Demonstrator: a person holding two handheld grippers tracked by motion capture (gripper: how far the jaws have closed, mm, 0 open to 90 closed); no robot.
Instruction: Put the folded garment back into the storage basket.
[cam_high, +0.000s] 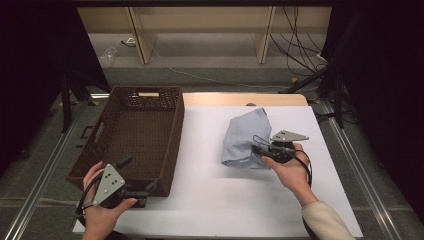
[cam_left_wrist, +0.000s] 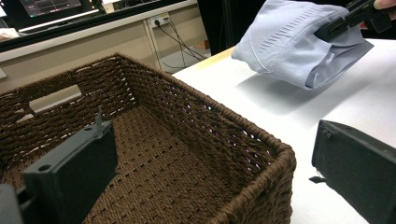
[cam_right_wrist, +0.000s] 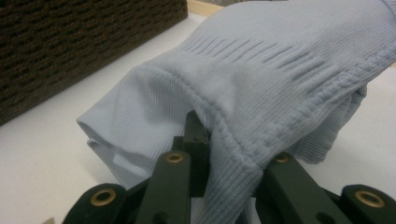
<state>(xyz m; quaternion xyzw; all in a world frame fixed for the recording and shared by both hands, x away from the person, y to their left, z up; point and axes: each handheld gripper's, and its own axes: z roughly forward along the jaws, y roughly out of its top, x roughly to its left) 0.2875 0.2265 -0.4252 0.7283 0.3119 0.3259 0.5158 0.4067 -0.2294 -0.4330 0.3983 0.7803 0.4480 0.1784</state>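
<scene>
- Nearest your lens: right gripper (cam_right_wrist: 219, 154) clenched on a fold of the pale blue garment (cam_right_wrist: 280, 79), cloth bunched between the jaws.
- Garment (cam_high: 246, 136) sits right of centre in the high view, on the white table (cam_high: 210, 200).
- Step, by my reading: grasp made, carry to the wicker basket (cam_high: 131, 137) pending; you need lift enough to pass its rim.
- Left gripper (cam_high: 131, 176), lower left, jaws spread at the basket's near corner.
- Right forearm enters from the lower right, angled up-left.

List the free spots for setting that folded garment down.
Free: the wicker basket's woven floor, and the white tabletop between basket and light blue folded garment, plus the near strip. Crowded: the basket's near corner, straddled by the left gripper, and the right gripper clamped on the garment.
</scene>
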